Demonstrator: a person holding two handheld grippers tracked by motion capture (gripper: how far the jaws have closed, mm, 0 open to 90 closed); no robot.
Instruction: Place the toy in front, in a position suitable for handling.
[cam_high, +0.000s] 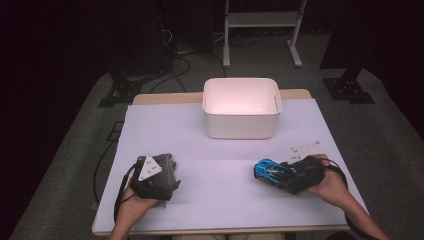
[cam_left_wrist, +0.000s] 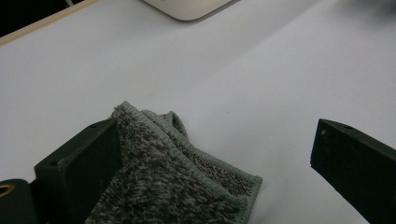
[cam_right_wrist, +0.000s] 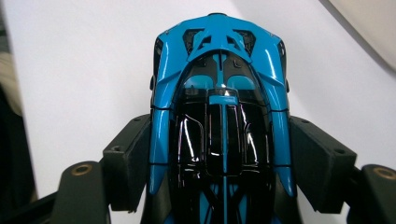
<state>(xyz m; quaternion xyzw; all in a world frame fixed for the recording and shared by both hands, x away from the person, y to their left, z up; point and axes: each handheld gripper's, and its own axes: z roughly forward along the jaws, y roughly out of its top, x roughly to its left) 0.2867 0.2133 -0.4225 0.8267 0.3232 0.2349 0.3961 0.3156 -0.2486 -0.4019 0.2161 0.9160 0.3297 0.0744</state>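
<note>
A blue toy car gripped on the right, a grey cloth under open jaws on the left.

The right hand-held gripper (cam_high: 274, 172) clamps a blue and black toy car (cam_high: 269, 171) by its two sides, near the right front of the worktop (cam_high: 220, 150); in the right gripper view the pads press on both flanks of the car (cam_right_wrist: 219, 107), its nose pointing away over the pale surface. The left hand-held gripper (cam_high: 159, 172) sits at the near left with its jaws standing wide apart. A folded grey cloth (cam_left_wrist: 173, 182) lies flat on the worktop, just against one jaw and well clear of the other. A white tub (cam_high: 241, 107) stands at the far middle of the worktop, well apart from both hands.
</note>
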